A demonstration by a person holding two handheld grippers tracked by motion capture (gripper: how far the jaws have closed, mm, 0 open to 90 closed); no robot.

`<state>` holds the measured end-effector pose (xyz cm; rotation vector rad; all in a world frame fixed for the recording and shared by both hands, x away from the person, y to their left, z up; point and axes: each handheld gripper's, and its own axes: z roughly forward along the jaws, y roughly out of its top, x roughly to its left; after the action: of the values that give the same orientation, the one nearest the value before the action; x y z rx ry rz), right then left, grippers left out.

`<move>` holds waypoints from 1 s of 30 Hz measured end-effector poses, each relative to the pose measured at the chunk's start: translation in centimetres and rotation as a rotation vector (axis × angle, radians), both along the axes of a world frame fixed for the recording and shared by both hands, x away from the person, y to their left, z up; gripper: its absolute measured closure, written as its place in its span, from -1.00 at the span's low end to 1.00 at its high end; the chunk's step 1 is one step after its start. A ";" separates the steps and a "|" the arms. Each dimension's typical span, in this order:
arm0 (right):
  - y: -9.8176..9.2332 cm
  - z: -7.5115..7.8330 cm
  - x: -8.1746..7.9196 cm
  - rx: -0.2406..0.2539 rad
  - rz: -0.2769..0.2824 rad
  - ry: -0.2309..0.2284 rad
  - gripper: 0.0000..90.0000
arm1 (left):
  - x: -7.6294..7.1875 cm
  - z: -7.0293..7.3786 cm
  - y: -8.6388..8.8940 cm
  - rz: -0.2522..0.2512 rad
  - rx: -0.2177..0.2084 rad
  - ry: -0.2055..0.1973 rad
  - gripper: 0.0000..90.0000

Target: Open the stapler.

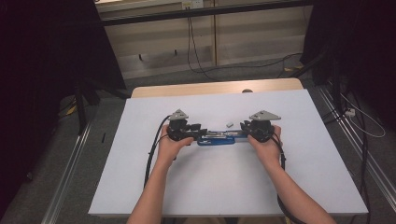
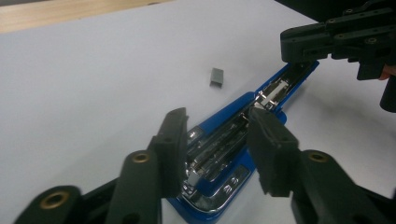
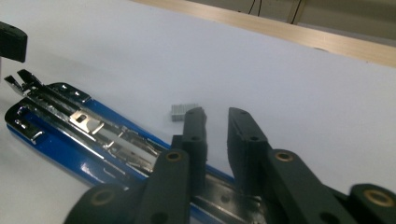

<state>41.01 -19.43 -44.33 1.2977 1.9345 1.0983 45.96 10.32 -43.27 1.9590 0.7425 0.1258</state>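
A blue stapler (image 1: 217, 138), swung open flat with its chrome staple track showing, lies on the white table sheet (image 1: 210, 186). My left gripper (image 1: 198, 130) is at its left end. In the left gripper view the jaws (image 2: 218, 121) stand apart on either side of the stapler (image 2: 233, 140), with gaps to the pads. My right gripper (image 1: 243, 127) is at the right end. In the right gripper view its jaws (image 3: 215, 114) are a narrow gap apart above the stapler (image 3: 93, 140), pinching nothing. A small grey block of staples (image 1: 229, 124) (image 2: 216, 77) (image 3: 180, 112) lies just behind the stapler.
The white sheet covers most of a wooden table whose bare edge (image 1: 210, 88) shows at the far side. Cables trail from both grippers toward the near edge. Metal rails (image 1: 70, 172) run along the floor at both sides of the table.
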 end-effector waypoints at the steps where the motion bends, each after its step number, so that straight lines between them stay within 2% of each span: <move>1: 0.1 0.2 0.1 -0.002 0.007 -0.004 0.64 | -0.1 0.2 0.1 0.009 -0.003 -0.002 0.15; 5: 0.5 1.0 0.6 -0.023 0.022 -0.013 0.39 | -0.5 1.0 0.5 0.032 0.005 -0.014 -0.05; 8: 0.7 1.7 1.2 -0.031 0.030 -0.016 0.16 | -0.6 1.1 0.4 0.053 0.003 0.003 -0.30; 10: 0.6 2.1 1.6 -0.012 0.039 -0.005 0.03 | -0.6 1.1 0.4 0.060 0.005 0.015 -0.38; 14: 0.4 2.4 2.5 -0.026 0.044 0.012 -0.19 | -0.7 1.3 0.5 0.071 0.037 0.016 -0.52; 18: 0.4 2.2 3.6 -0.002 0.062 0.022 -0.35 | -1.0 1.6 0.8 0.080 0.054 0.023 -0.59; 21: 0.8 1.5 4.5 -0.025 0.064 0.056 -0.45 | -1.2 2.0 0.9 0.084 0.070 0.018 -0.63; 25: 1.0 1.4 4.9 0.004 0.056 0.076 -0.52 | -1.4 2.2 1.1 0.077 0.062 0.018 -0.63; 30: 1.4 1.3 5.5 -0.011 0.041 0.076 -0.58 | -1.4 2.4 1.7 0.089 0.069 0.023 -0.65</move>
<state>46.49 -18.07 -43.05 1.3166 2.0288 1.0703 44.52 11.98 -40.88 1.9962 0.8508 0.1853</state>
